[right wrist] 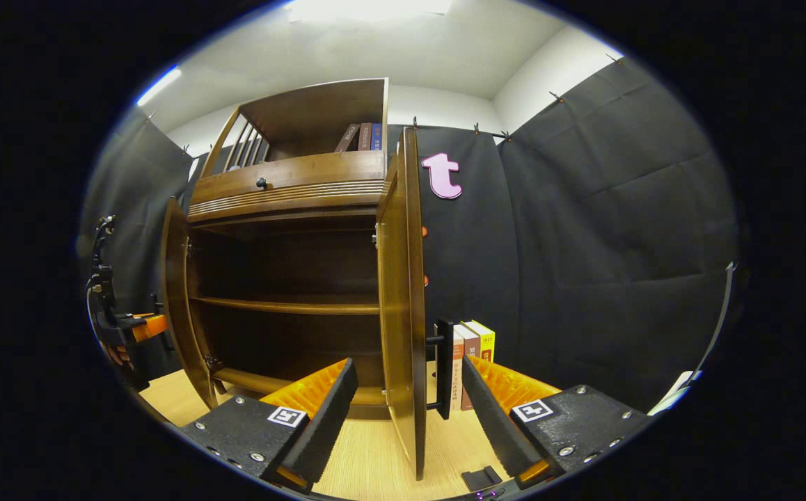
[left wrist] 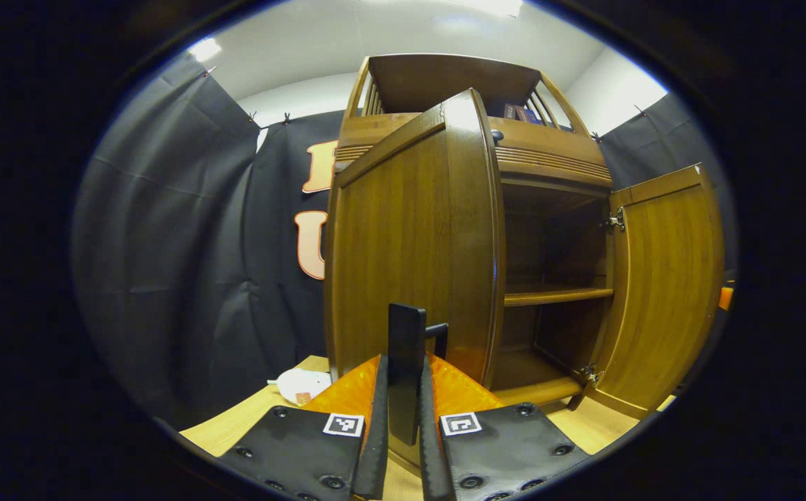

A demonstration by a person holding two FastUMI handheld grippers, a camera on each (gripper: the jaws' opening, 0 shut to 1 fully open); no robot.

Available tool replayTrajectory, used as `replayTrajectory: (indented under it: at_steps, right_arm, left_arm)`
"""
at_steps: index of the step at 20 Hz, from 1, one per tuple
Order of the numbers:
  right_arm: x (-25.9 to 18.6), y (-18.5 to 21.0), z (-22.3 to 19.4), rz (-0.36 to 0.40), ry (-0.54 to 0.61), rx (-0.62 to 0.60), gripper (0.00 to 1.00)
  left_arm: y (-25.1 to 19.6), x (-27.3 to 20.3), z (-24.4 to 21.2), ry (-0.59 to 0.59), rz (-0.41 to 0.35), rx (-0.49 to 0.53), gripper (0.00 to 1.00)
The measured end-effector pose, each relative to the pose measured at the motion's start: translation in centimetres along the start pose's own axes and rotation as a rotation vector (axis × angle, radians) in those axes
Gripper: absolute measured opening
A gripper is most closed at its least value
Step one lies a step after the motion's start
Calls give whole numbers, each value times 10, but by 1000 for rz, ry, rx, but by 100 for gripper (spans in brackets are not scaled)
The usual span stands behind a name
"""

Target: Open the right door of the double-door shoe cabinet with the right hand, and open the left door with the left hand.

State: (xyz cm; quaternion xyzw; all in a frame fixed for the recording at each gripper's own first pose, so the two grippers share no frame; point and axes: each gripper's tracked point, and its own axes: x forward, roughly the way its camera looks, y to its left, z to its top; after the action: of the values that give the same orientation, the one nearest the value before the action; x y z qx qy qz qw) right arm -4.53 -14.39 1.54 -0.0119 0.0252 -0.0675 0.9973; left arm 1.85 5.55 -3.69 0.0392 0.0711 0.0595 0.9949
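Clamped on the left door's handle [left wrist: 406, 362] we see our left gripper [left wrist: 403, 417], while our right gripper [right wrist: 406, 410] gapes around the open right door [right wrist: 403, 292].

The left gripper view sits low and very near the left door [left wrist: 417, 250], looking up its outer face toward the cabinet [left wrist: 549, 174] top. The right gripper view looks from low in front, near the right door [right wrist: 403, 299] (seen edge-on). Both views share the open interior, with its middle shelf [right wrist: 285, 305].
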Motion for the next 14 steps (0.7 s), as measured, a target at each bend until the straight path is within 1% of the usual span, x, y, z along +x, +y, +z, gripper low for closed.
replayTrajectory:
  at_steps: [1,3,6,7,8,10,11,12,13,14]
  right_arm:
    - [2,0,1,-2,-4,4,99]
    - [2,0,4,-5,-12,8,99]
    - [5,-1,3,-14,-8,-9,99]
    - [6,2,5,-12,-9,-10,99]
    - [6,3,6,-13,-11,-11,92]
    - [6,3,3,-18,-8,-15,92]
    - [7,6,3,-17,-5,-14,92]
    - [6,8,3,-16,-4,-13,92]
    - [4,0,2,-15,-3,-12,92]
    - [4,2,3,-15,-2,-14,92]
  left_arm:
    - [7,-3,1,2,7,-3,27]
    - [20,-10,2,3,21,-7,23]
    - [45,-20,4,-4,64,1,22]
    - [53,-22,4,-6,74,10,18]
    - [60,-24,10,-23,80,11,14]
    - [75,-27,21,-53,76,15,15]
    - [81,-29,17,-37,66,18,20]
    - [88,-30,18,-38,58,20,17]
    - [97,-30,19,-39,54,22,10]
    - [105,-30,19,-39,52,24,14]
